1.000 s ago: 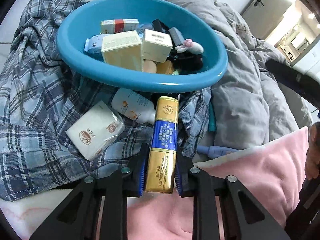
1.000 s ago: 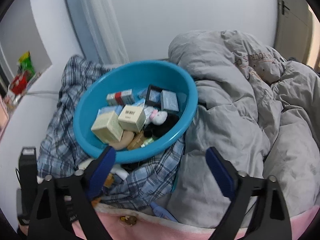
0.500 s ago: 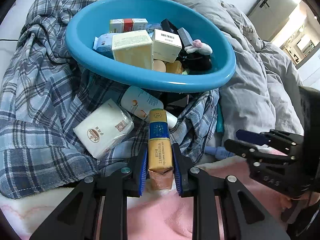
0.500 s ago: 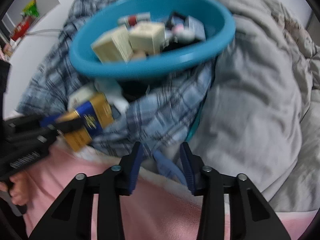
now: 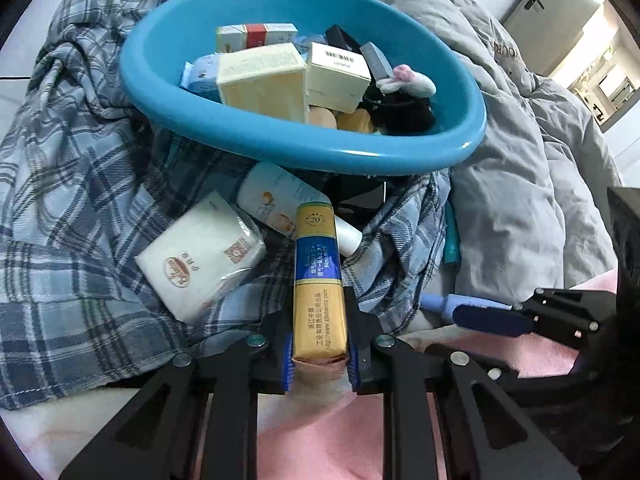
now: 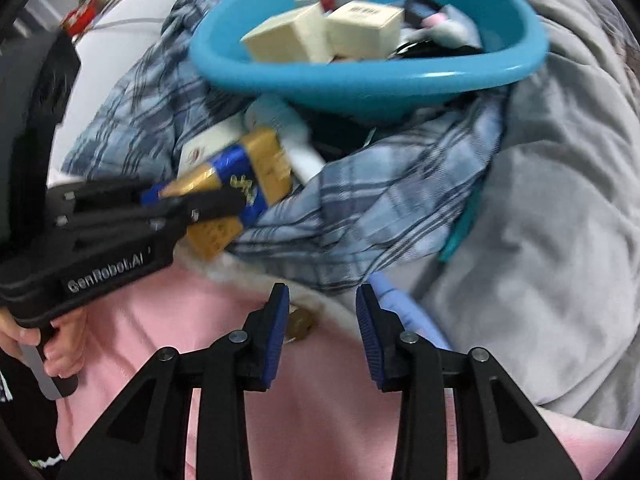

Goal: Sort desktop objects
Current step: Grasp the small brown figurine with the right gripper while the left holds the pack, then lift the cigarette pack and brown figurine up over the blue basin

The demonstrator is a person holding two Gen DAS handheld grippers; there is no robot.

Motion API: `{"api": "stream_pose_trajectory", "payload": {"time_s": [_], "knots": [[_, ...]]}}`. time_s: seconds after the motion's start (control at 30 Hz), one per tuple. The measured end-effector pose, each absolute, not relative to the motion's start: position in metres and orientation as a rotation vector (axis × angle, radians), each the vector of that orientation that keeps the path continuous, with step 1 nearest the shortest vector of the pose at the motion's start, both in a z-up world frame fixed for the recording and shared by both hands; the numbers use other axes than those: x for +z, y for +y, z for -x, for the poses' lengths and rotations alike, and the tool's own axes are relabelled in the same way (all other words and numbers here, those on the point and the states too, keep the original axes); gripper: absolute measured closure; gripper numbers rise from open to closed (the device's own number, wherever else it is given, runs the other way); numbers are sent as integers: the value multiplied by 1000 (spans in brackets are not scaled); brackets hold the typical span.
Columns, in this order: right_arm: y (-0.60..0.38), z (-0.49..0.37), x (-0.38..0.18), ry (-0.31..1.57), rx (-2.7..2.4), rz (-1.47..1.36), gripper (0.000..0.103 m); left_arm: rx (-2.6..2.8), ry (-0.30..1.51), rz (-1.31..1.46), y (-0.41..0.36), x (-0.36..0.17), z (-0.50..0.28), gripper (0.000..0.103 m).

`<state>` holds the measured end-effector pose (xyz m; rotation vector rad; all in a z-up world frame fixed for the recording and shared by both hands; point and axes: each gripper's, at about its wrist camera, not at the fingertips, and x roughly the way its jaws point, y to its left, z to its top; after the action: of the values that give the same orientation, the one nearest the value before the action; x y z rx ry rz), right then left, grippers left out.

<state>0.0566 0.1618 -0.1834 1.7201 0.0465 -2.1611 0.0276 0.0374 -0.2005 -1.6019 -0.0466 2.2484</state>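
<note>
Left wrist view: my left hand-held gripper (image 5: 319,354) is clamped on the near end of the gold-and-blue carton (image 5: 319,280), which points toward the blue basin (image 5: 280,152) on the bed. Stiff light box, slick wrap; grip on the long sides looks sound.

Right wrist view: my right hand-held gripper (image 6: 322,330) is nearly together, nothing between the pads, above the pink blanket (image 6: 320,420). Lavender handle (image 6: 404,312) just right of it; probably rigid, take mid-shaft.
</note>
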Motion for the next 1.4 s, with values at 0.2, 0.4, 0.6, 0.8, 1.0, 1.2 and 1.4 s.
{"api": "stream_pose_trajectory", "payload": {"time_s": [0.2,0.4,0.6,0.8,1.0,1.2,1.4], "knots": [[153,-65,-190,85,-2107,-1742,69,2265,-56,1591,32,-191,-32,82],[148,-74,-203,107,-2070,-1797,69,2284,-16,1549,36,-179,-41,82],[142,-76,-216,87,-2036,-1832,68,2278,-16,1561,36,-181,-39,82],[144,-76,-211,61,-2129,-1786,71,2283,-32,1568,32,-182,-38,82],[164,-71,-194,16,-2253,-1745,71,2300,-24,1564,30,-180,-37,82],[186,-68,-185,-43,-2361,-1734,71,2306,-30,1551,29,-178,-37,82],[193,-71,-155,-178,-2487,-1529,71,2276,-22,1539,31,-173,-40,82]]}}
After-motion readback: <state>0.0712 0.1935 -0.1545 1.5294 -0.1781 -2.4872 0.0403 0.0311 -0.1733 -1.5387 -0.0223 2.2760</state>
